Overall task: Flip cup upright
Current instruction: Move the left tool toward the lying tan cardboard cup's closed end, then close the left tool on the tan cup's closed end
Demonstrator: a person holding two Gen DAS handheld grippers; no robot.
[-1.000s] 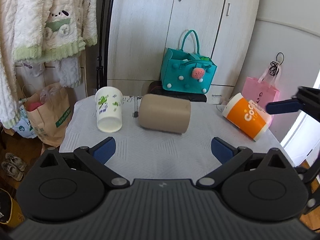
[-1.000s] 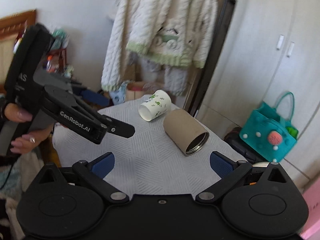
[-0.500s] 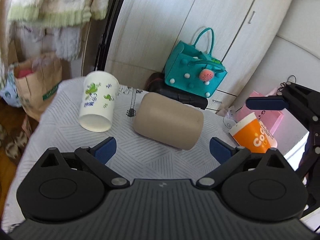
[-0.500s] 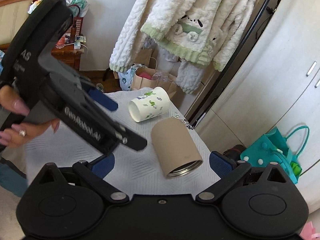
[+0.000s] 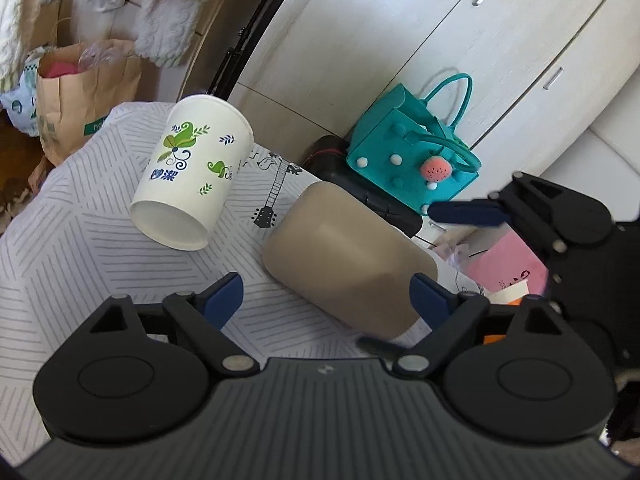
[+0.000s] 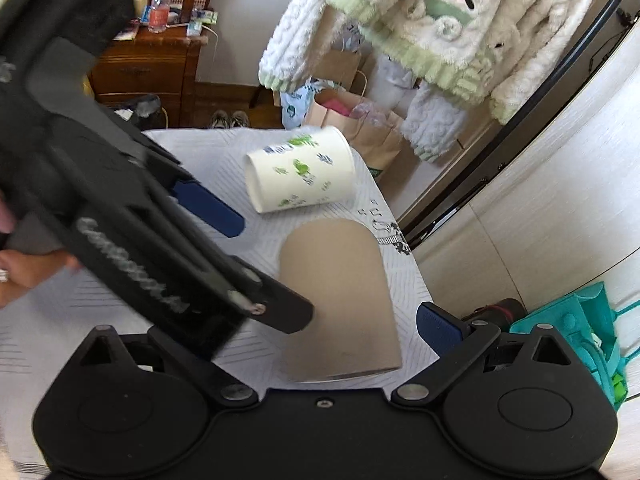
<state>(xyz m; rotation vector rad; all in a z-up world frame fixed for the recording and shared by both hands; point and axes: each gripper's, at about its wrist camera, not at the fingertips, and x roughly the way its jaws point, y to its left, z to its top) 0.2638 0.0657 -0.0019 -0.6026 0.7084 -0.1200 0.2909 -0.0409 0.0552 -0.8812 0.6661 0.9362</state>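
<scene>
Cup (image 5: 348, 264) handling is judged as follows: the tan cylinder appears light and stiff-walled, with a smooth, possibly slippery skin; the wall may dent under hard clamping. A hold across the body near mid-length is advised, with moderate force.

The cup is seen lying on its side on the table (image 5: 80, 248), at 12 o'clock of the right gripper (image 6: 320, 316) and at 1 o'clock of the left gripper (image 5: 324, 296). Its rim, which looks metallic, faces the right gripper; the closed end points away. A matte tan surface without print is shown.

A white cup (image 5: 192, 176) with green leaf print lies at 11 o'clock, apart from it.

Both jaws are spread wide and grasp nothing.
</scene>
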